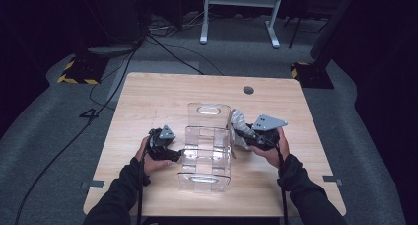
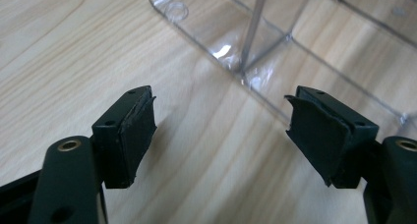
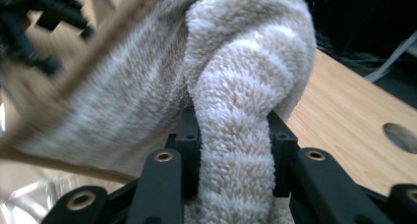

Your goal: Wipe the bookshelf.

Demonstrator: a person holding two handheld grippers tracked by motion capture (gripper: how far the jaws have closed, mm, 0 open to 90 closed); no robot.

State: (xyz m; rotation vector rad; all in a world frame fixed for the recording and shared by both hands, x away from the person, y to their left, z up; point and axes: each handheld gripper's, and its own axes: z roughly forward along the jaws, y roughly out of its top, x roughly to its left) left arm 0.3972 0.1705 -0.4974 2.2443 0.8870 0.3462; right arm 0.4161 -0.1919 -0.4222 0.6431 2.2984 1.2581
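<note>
One fluffy cream-and-tan ribbed cloth (image 3: 236,116) bunches between pinching right gripper (image 3: 235,150) fingers; left gripper (image 2: 221,130) fingers spread.

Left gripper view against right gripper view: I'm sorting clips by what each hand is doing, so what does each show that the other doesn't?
Left gripper view: the left claw open over bare wood, nothing between its pads, beside the clear plastic organizer. Right gripper view: the right claw shut on a fluffy beige towel, plus a round hole in the tabletop. Both share the wooden table.
</note>
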